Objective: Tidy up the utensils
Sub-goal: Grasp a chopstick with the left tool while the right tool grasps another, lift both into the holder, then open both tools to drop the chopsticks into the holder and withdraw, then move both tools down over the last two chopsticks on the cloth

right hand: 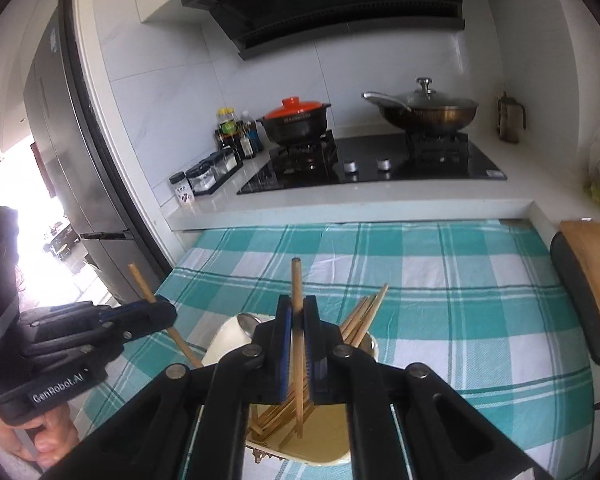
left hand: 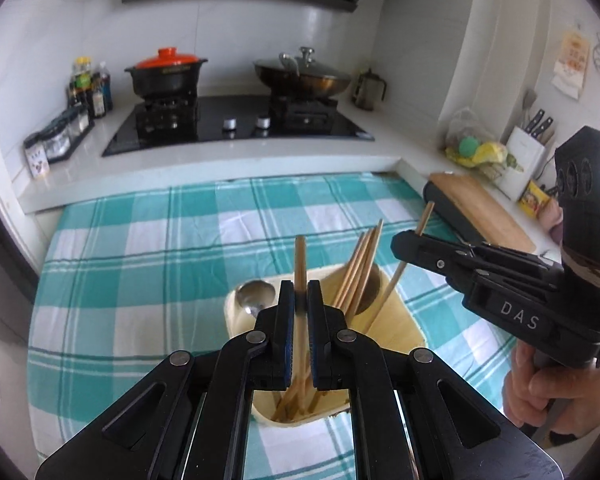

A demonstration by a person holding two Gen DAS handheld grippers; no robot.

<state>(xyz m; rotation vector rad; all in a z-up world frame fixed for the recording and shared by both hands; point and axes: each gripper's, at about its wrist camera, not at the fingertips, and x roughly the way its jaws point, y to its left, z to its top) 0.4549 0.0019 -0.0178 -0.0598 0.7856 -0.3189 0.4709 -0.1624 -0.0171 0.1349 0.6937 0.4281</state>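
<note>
The left tongs (left hand: 300, 312) are clamped on a single light wooden chopstick (left hand: 301, 264), which stands nearly upright between the blue-lined pads with its lower end down inside the cream, rounded-square utensil holder (left hand: 404, 320). The right tongs (right hand: 298, 332) are likewise closed on a second wooden chopstick (right hand: 297, 280), also close to upright, its lower tip hanging inside the same holder (right hand: 224, 338) above a layer of chopsticks lying at the bottom. In the left wrist view the right tongs (left hand: 410, 240) reach in from the right, their chopstick slanting down into the holder's right compartment. A bundle of wooden chopsticks (left hand: 360, 268) leans to the right out of the far compartment, and a steel spoon (left hand: 254, 294) rests bowl-up in the left one. The holder stands on a teal-and-white checked cloth (left hand: 140, 248) that covers the surface. Farther back, a black gas hob (left hand: 236, 128) carries a black clay pot with an orange lid (left hand: 166, 72) on the left and a lidded wok (left hand: 304, 74) on the right; a wooden cutting board (left hand: 480, 208) lies to the right.
</note>
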